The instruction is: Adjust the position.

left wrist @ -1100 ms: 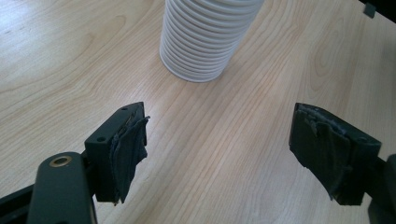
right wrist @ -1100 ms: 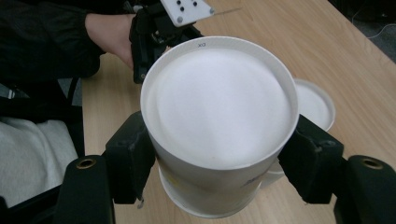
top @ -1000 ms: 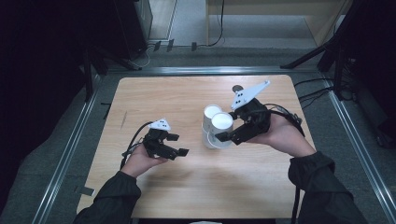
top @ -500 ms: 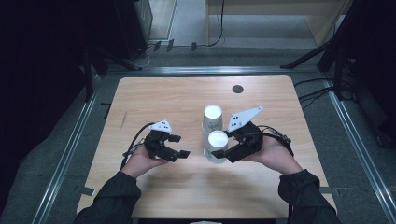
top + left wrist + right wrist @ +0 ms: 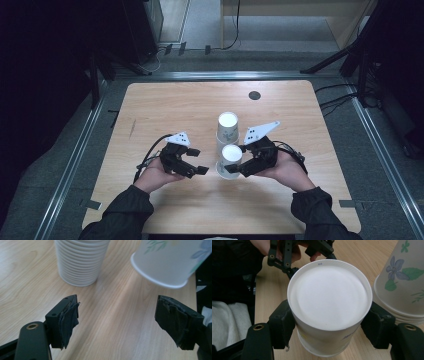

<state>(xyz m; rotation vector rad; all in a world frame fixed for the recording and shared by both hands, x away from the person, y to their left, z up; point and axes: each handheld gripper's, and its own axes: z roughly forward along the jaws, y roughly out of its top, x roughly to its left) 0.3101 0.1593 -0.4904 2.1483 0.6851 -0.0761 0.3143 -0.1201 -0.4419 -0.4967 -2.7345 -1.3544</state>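
A stack of upside-down white paper cups [image 5: 228, 127] with flower prints stands mid-table; its ribbed rims [image 5: 80, 262] and printed side [image 5: 402, 285] are close by. My right gripper [image 5: 239, 165] is shut on one more upside-down cup [image 5: 231, 159], just in front of the stack and low over the table. Both pads press the cup's sides [image 5: 329, 297], and its rim [image 5: 170, 260] hangs tilted near the wood. My left gripper [image 5: 199, 161] stays open to the left of that cup, nothing between its jaws [image 5: 117, 322].
The wooden table [image 5: 165, 105] has a small black round mark [image 5: 254, 95] at the back right. Metal rails run along both sides of the table, and cables lie on the floor to the right.
My right gripper has come down and toward the person with the cup, from beside the stack's top to just in front of its base. The left gripper has stayed put.
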